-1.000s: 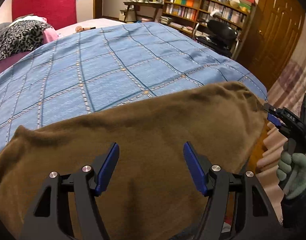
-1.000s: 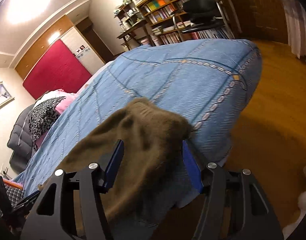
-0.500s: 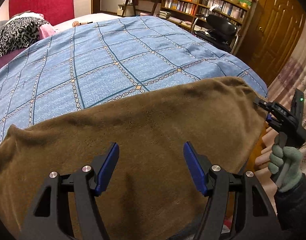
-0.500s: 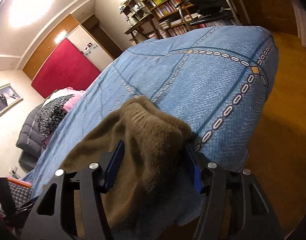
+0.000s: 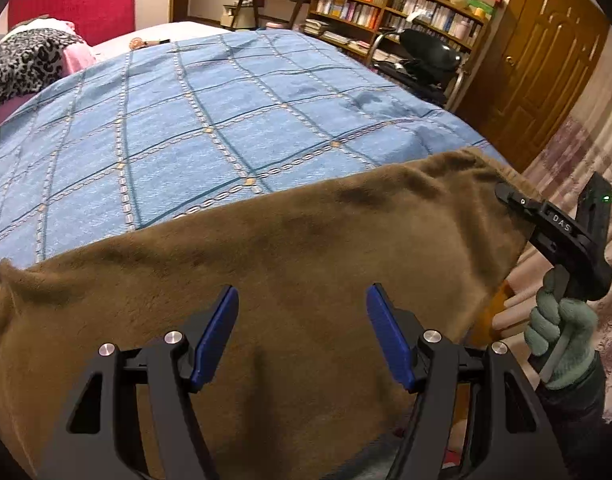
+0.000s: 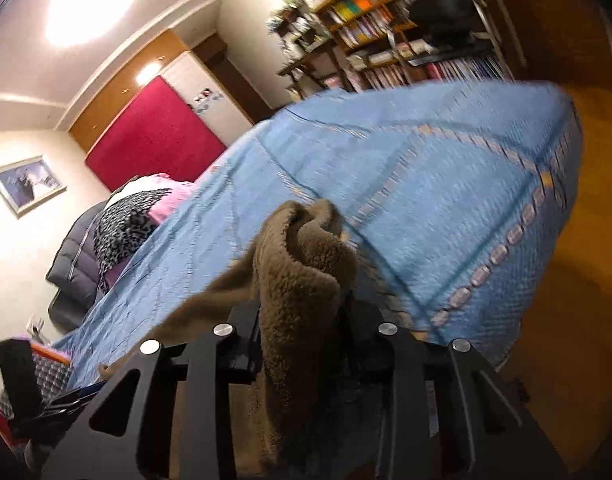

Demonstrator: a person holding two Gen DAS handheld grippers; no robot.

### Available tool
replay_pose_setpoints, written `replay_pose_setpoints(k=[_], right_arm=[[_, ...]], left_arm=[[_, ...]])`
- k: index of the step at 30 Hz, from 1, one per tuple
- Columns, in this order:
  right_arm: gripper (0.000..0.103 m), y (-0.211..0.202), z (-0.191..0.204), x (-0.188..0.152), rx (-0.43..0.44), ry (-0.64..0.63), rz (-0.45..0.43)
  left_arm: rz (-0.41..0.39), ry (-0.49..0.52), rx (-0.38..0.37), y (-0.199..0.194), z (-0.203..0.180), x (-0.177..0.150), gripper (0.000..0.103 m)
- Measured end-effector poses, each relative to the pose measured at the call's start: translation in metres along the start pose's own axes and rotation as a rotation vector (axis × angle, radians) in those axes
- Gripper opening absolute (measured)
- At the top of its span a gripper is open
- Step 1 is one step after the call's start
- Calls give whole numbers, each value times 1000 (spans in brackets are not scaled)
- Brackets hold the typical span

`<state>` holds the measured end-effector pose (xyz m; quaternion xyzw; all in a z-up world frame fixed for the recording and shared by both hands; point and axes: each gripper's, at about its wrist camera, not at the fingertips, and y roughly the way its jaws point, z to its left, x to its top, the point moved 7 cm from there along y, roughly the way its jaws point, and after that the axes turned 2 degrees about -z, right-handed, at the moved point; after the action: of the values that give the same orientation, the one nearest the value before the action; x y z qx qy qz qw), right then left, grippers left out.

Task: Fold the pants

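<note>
Brown fleece pants [image 5: 290, 248] lie stretched along the near edge of a bed with a blue checked cover [image 5: 194, 120]. My left gripper [image 5: 302, 320] is open, its blue pads just above the middle of the pants, holding nothing. My right gripper [image 6: 302, 320] is shut on the right end of the pants [image 6: 302, 264], which bunches up between its fingers. The right gripper also shows in the left wrist view [image 5: 517, 204] at the pants' right corner, held by a gloved hand [image 5: 561, 328].
A leopard-print and pink bundle [image 5: 26, 56] lies at the bed's far left. A bookshelf [image 5: 393, 4], a black chair [image 5: 425, 56] and a wooden door [image 5: 545, 64] stand beyond the bed. Wooden floor [image 6: 577, 280] lies to the right of the bed.
My right gripper has closed on the right end of the pants; half a second ago its pads were open around it. The left gripper stays open over the pants.
</note>
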<state>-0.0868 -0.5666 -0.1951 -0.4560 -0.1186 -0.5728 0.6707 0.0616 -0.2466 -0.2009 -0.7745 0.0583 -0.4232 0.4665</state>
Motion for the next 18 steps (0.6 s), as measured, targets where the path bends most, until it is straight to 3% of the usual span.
replay_pose_setpoints(k=[9, 18], right_arm=[[33, -15, 106, -20, 95, -255, 4], [33, -3, 186, -78, 220, -423, 117]], left_arm=[[2, -69, -156, -12, -15, 7, 67], [-5, -193, -186, -26, 14, -8, 67]])
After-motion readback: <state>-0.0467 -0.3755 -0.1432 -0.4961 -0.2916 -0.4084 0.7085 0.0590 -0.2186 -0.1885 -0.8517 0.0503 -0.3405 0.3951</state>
